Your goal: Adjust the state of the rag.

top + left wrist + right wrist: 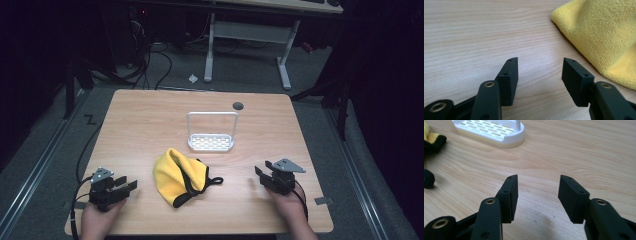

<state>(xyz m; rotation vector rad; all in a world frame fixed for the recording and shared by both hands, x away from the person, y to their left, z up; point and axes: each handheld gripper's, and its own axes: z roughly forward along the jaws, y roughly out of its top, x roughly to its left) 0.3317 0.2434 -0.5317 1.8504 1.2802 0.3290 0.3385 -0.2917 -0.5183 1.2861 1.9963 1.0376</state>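
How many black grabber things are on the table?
2. The left gripper sits at the near left corner, beside the yellow cloth. The right gripper sits at the near right, on the cloth's other side. Both have their fingers apart, holding nothing.

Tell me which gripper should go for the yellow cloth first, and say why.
Left, probably. The left gripper is open with the yellow cloth just ahead to one side of its jaws in its own view. The right gripper, also open, faces bare table and the white rack.

cloth: cut off at right edge | rack: top cropped, perhaps handle
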